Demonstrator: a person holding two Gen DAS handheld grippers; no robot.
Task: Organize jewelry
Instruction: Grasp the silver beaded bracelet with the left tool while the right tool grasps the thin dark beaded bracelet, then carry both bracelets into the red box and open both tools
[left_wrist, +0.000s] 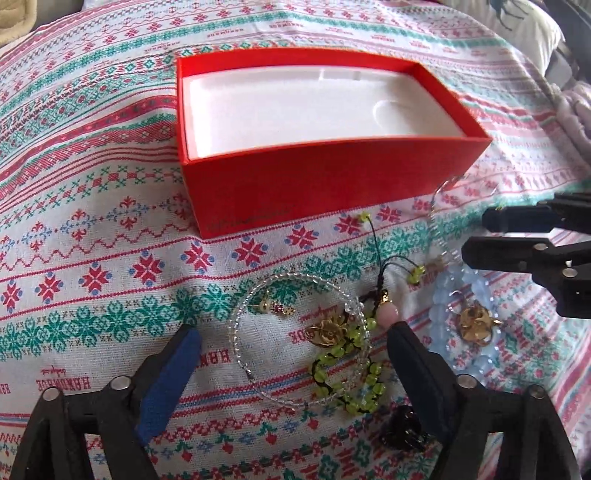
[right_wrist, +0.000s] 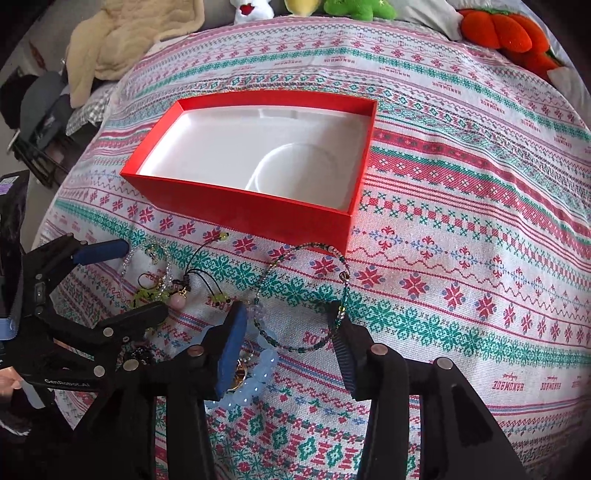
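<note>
Fingers of the left gripper (left_wrist: 291, 354) stand wide apart in the left wrist view, one with a blue pad (left_wrist: 170, 384) and one black, pressing on nothing. Between them on the patterned bedspread (left_wrist: 92, 258) lies a clear bead bracelet (left_wrist: 295, 295), looped around a gold flower piece (left_wrist: 327, 330) and overlapping a bracelet of yellow-green beads (left_wrist: 343, 373) on black cord. A pink bead (left_wrist: 389, 315) sits just beside the black finger. Right of that finger lies a pale blue bead bracelet (left_wrist: 443, 317) with a second gold piece (left_wrist: 476, 325) inside its ring. The right gripper's black fingers (left_wrist: 491, 236) reach in from the right edge above it. Behind the jewelry stands an open red box (left_wrist: 332, 192) with a white moulded liner, which looks empty here.

From the right wrist view, the right gripper (right_wrist: 288, 332) has its fingers released and apart, gripping nothing. A thin green bead bracelet (right_wrist: 306, 295) lies on the bedspread (right_wrist: 461, 258) in the gap between them; its far arc nearly reaches the red box (right_wrist: 258, 214). The pale blue bracelet (right_wrist: 258, 365) lies beside and partly under the blue-padded finger (right_wrist: 231, 354). Whether either finger touches the green bracelet I cannot tell. The left gripper (right_wrist: 144, 280) shows at the left edge, open over the yellow-green beads (right_wrist: 147, 293). Plush toys (right_wrist: 506, 33) and a cream blanket (right_wrist: 129, 40) lie at the far side of the bed.
</note>
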